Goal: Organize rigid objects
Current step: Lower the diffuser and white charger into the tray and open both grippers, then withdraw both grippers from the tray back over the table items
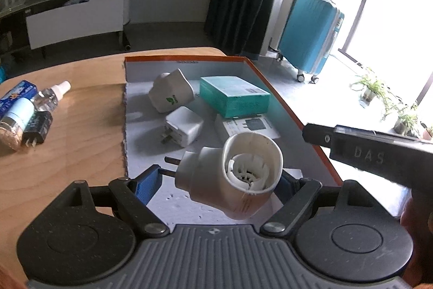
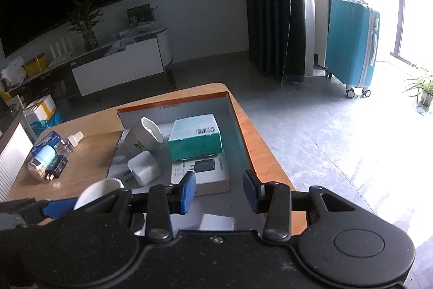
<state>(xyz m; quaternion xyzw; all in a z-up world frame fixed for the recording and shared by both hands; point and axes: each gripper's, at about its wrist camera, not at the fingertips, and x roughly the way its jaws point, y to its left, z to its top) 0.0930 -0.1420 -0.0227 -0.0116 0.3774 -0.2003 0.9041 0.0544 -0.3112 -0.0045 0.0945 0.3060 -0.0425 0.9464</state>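
My left gripper [image 1: 216, 180] is shut on a white plug-in device [image 1: 243, 172] with a round open socket and two prongs, held above the near part of an orange-rimmed box [image 1: 270, 80]. In the box lie a white adapter with a green leaf mark [image 1: 170, 94], a white charger cube [image 1: 184, 129], a teal carton [image 1: 235, 96] and a flat charger package [image 1: 249, 126]. My right gripper [image 2: 219, 191] hovers over the box's near right corner, open, with nothing between its blue pads [image 2: 186, 191]. Its black finger [image 1: 365, 153] shows at the right of the left wrist view.
On the wooden table [image 1: 81, 153] left of the box lie a spray bottle [image 1: 52, 96], a blue pack [image 1: 16, 96], a jar [image 1: 13, 126] and a black charger [image 1: 36, 129]. The table's right edge runs close beside the box. A teal suitcase [image 2: 351, 45] stands on the floor beyond.
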